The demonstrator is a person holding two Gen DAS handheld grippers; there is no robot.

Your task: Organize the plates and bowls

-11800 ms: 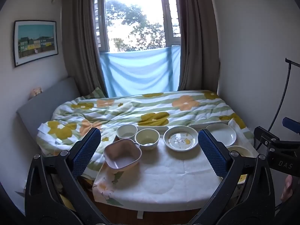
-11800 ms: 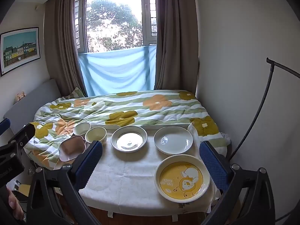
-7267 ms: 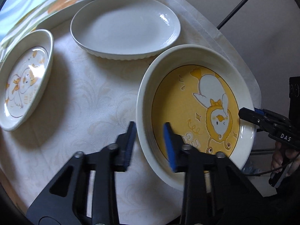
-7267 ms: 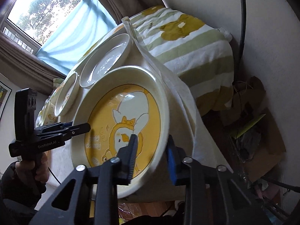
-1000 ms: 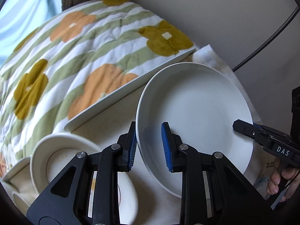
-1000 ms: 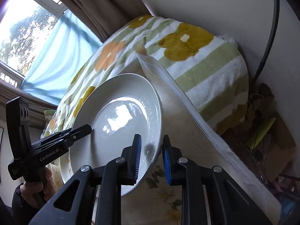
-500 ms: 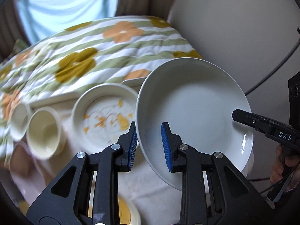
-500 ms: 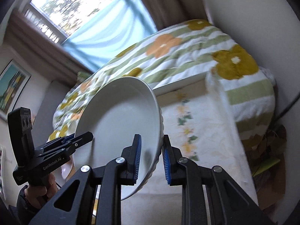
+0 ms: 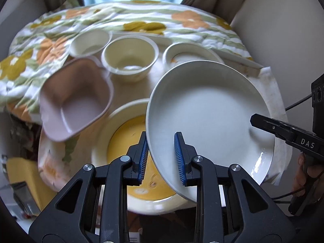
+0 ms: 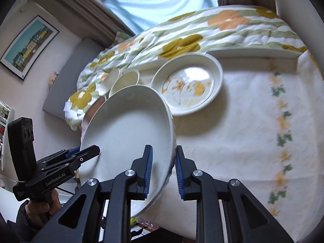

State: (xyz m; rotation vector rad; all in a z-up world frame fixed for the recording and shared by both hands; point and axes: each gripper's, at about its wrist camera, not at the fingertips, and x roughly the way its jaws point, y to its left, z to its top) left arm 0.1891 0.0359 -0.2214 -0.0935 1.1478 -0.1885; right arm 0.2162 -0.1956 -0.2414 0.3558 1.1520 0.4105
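Note:
Both grippers are shut on the rim of one plain white plate (image 9: 208,117), held in the air above the table; it also shows in the right wrist view (image 10: 125,129). My left gripper (image 9: 161,156) clamps its near-left rim. My right gripper (image 10: 162,169) clamps the opposite rim. Directly under the white plate lies the yellow cartoon plate (image 9: 125,141), partly hidden by it. A white plate with an orange drawing (image 10: 188,87) lies farther back on the table.
A pink square bowl (image 9: 75,99), a cream bowl (image 9: 129,58) and a white bowl (image 9: 89,42) stand at the table's far left. The tablecloth (image 10: 253,133) covers the table, with the flowered bed quilt (image 10: 222,26) behind it. A wall stands at the right.
Both grippers have carried the white plate leftward and toward the near edge. It now hangs over the yellow cartoon plate, and the bowls have come into view.

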